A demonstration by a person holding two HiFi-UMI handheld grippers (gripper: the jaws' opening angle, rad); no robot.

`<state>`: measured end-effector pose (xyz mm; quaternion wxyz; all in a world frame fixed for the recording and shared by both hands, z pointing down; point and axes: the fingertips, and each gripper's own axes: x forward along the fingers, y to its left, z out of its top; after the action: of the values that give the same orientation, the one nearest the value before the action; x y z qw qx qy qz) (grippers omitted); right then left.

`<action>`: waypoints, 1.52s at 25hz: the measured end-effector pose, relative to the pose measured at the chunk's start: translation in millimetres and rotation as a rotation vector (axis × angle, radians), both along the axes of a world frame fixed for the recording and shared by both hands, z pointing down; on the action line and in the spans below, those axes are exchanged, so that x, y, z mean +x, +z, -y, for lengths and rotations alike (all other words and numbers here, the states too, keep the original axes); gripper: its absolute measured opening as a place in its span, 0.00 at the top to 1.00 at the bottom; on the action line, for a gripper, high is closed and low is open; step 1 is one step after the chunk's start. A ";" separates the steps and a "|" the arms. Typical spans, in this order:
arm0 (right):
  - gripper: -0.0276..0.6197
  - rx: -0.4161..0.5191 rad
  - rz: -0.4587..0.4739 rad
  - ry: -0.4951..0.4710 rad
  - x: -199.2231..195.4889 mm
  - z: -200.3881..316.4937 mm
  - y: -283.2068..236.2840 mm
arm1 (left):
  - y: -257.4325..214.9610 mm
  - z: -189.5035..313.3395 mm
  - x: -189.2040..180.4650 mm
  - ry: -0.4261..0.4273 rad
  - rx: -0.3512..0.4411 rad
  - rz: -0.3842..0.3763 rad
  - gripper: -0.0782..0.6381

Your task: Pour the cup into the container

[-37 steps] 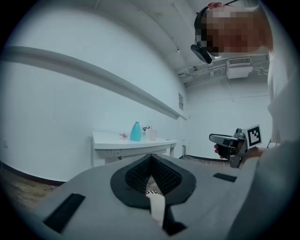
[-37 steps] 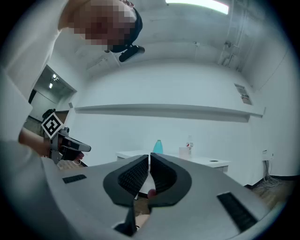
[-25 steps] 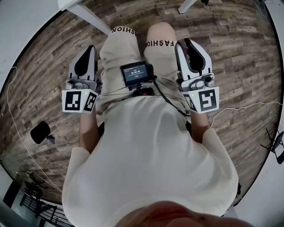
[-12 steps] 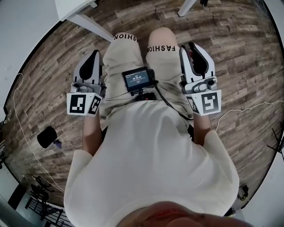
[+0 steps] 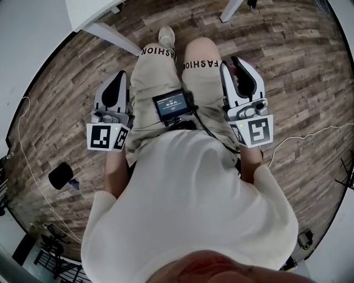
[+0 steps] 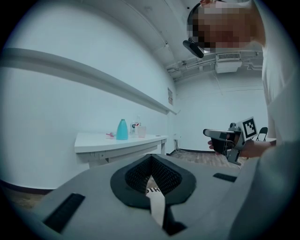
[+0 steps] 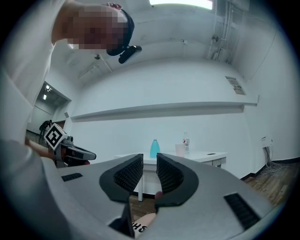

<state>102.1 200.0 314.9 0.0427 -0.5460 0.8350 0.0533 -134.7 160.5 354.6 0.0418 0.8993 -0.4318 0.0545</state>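
Observation:
A white table (image 6: 117, 140) stands far ahead against the wall. On it are a blue bottle (image 6: 122, 130), a pale cup (image 6: 141, 131) and a clear bottle with a red label (image 6: 135, 126). The right gripper view shows the same blue bottle (image 7: 154, 149) and cup (image 7: 179, 150). My left gripper (image 5: 118, 77) hangs beside the person's left thigh, its jaws closed tip to tip and empty (image 6: 151, 158). By the right thigh, my right gripper (image 5: 239, 59) has a narrow gap between its pads (image 7: 149, 161) with nothing in it. Both are far from the table.
The table's corner (image 5: 91, 11) and leg (image 5: 113, 36) show at the head view's top left, another white leg (image 5: 232, 8) at the top. A small screen (image 5: 172, 104) hangs at the person's waist. On the wooden floor lie a black object (image 5: 60, 176) and thin cables (image 5: 310, 132).
The head view has slid so the table corner shows more. A shoe has appeared ahead of the left knee. Both grippers stay beside the thighs, jaws unchanged.

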 end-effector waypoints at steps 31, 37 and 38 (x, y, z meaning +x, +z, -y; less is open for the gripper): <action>0.85 0.034 -0.018 -0.012 -1.4 81.5 -4.4 | 19.2 81.1 18.2 0.006 -0.032 -0.021 0.88; 0.85 0.033 -0.017 0.002 1.4 81.7 -2.9 | 19.2 81.3 26.6 0.022 -0.023 -0.026 0.88; 0.85 0.029 -0.010 0.006 1.4 79.8 -1.9 | 20.8 78.1 27.2 0.023 -0.026 -0.026 0.88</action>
<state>103.5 120.2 312.9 0.0462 -0.5476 0.8327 0.0683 -107.5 82.4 375.4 0.0587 0.9042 -0.4203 0.0489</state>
